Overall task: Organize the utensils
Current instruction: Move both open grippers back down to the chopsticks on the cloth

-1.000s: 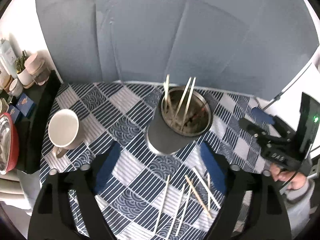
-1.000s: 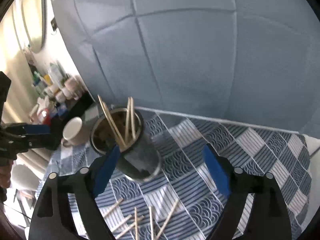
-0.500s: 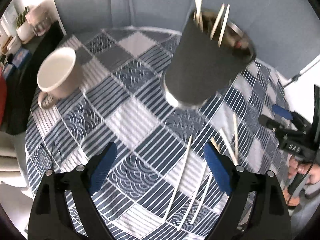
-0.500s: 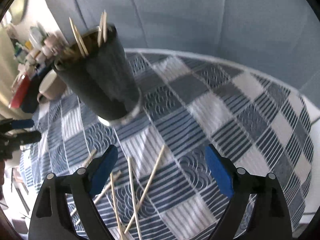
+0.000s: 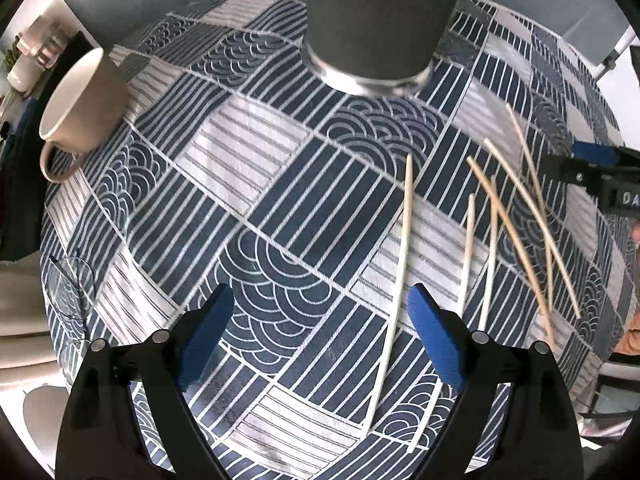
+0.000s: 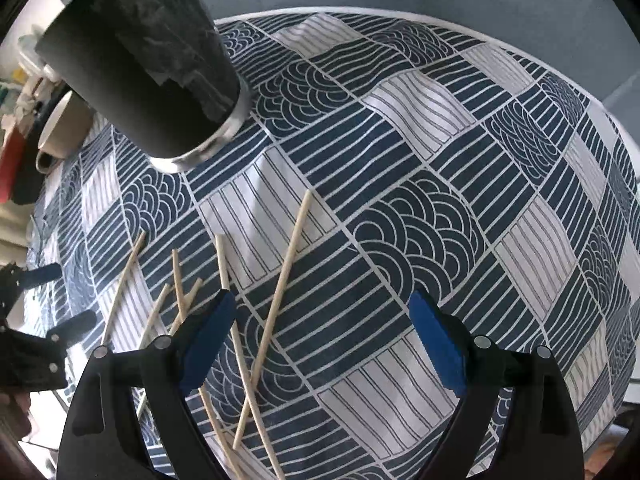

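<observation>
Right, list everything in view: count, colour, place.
Holder: one, dark grey with a metal base, upright at the far side of the cloth.
Chopsticks: six in the left view, pale wood, loose on the cloth in front of the holder.
Mug: one, beige, far left on the cloth.
Cloth: one, navy and white patchwork, covering the table.
Clutter: count unclear, mixed colours, blurred beyond the cloth's left edge.
Left tongs: black with blue pads, open, over the cloth, one chopstick between the pads.
Right tongs: same colours, open, over the crossed chopsticks.
</observation>
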Motion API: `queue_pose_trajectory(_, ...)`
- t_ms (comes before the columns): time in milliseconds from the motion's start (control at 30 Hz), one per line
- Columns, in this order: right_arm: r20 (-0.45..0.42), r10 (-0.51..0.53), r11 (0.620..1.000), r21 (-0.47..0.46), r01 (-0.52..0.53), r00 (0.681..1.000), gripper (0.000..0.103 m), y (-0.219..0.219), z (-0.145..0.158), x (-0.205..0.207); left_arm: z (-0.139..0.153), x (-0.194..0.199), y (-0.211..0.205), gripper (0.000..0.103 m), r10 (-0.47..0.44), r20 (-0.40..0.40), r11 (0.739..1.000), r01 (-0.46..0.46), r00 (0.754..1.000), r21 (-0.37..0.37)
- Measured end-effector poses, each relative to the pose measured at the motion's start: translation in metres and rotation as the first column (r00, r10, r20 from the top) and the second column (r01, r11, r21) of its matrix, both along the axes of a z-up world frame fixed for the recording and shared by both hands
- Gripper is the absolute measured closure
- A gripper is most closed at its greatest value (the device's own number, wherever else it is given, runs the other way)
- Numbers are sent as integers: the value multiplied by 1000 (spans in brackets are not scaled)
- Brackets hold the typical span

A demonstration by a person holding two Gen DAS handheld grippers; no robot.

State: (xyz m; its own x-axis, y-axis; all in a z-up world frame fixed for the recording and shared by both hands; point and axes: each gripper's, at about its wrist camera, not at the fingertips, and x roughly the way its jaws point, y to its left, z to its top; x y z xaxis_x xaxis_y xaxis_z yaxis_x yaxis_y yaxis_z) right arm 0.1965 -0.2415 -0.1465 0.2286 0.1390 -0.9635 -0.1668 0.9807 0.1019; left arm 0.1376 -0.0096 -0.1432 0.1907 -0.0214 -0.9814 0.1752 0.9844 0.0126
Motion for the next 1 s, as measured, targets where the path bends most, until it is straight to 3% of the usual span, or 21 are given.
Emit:
queue_pose_trajectory(267,-41,-43,999,17,44,998,19,7,-8,9,-19,1,4,9,41,-30,999,-41,999,-9)
queue_pose_trajectory(333,-62,-59,998,-2,59,996,19,9,-13,14,-25,1,1,5,35,-34,999,-35,999,26)
queue_pose_trajectory(433,-73,-73,997,-30,71,995,17,10,-21,18,-26,3,3,4,54,-33,998,-54,998,9)
queue_pose_trajectory(633,-19,-5,996,-92,3,1000,7,27,-28,13,-29,1,6,4,50,-4,999,-50,999,-8)
queue_pose_trajectory(1000,20,2,997,-80,0,1000,6,22,-24,8,-29,-5,6,4,29,19,1000,-28,999,-9)
